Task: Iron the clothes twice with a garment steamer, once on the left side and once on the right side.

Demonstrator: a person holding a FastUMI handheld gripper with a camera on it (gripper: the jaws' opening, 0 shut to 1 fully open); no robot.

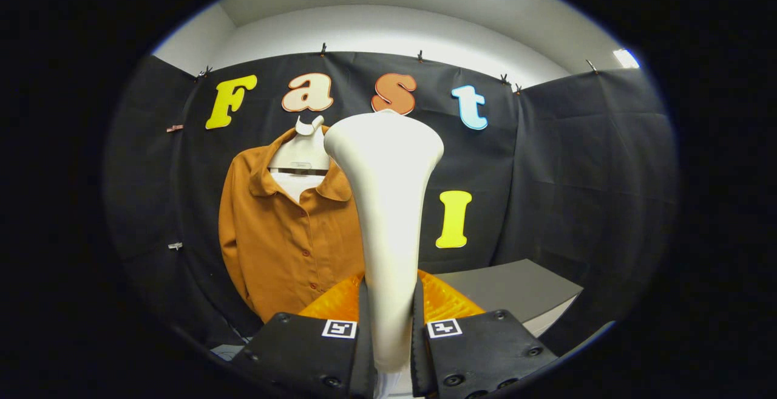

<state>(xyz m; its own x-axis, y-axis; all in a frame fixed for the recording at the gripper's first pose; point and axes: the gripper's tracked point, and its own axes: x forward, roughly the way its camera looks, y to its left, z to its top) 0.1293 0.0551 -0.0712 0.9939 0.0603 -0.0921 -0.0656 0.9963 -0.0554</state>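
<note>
Black cloth walls the booth, with a grey tabletop [516,289] at lower right. A brown shirt [285,241] hangs on a hanger at centre left. The fingers [391,320] clamp the white garment steamer [388,204] upright by its handle, head raised toward the shirt, apparently ready for a pass.

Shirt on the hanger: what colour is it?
Rust-orange shirt, seen best in the gripper view, beyond the gripper.
</note>
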